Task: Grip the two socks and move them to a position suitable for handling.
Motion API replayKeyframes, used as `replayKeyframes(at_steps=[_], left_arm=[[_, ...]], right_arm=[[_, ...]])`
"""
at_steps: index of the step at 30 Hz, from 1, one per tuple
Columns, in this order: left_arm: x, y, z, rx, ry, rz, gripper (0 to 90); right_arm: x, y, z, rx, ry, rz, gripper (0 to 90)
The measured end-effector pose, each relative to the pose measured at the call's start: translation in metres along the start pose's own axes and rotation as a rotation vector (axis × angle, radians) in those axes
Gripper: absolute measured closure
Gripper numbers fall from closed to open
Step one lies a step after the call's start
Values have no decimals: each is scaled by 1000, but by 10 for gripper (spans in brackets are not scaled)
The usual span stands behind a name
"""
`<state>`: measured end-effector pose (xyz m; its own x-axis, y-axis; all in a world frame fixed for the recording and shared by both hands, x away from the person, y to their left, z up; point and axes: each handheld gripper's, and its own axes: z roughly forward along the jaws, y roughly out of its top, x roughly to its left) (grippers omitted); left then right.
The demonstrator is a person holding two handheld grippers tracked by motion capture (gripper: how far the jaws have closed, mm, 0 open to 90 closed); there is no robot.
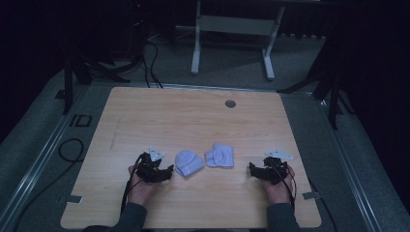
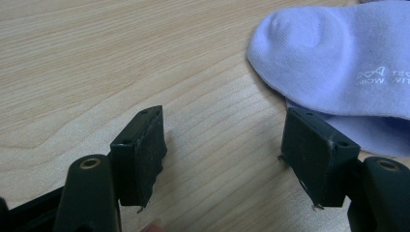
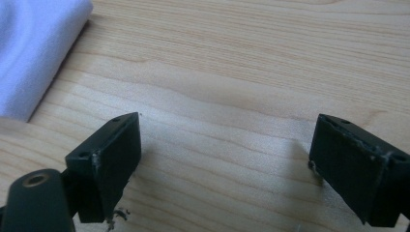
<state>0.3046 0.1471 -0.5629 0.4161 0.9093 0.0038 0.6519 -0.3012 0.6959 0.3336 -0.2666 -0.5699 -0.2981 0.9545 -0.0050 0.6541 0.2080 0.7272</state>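
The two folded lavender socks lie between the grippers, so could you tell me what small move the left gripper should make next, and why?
Probably ease the left gripper forward toward the nearer folded lavender sock. Its fingers stand open over bare light wooden table, and the sock's edge lies just beside one finger, not between them. The right gripper is open too, apart from the other folded lavender sock.

Two folded socks, the left sock (image 1: pixel 188 163) and the right sock (image 1: pixel 220 155), are lying between the grippers and blocking the middle. Bare desk (image 1: pixel 193 121) is stretching wide beyond them. Nothing is sitting between either gripper's jaws.
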Motion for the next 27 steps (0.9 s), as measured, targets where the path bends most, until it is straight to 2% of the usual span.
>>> replayKeyframes(at_steps=[17,25,27], left_arm=[[-2,2,0,11,6,-5,335],[-5,3,-2,8,4,-8,540],[-5,3,-2,8,1,-3,563]], right_arm=[[1,0,0,0,-2,3,116],[1,0,0,0,-2,3,115],[1,0,0,0,-2,3,116]])
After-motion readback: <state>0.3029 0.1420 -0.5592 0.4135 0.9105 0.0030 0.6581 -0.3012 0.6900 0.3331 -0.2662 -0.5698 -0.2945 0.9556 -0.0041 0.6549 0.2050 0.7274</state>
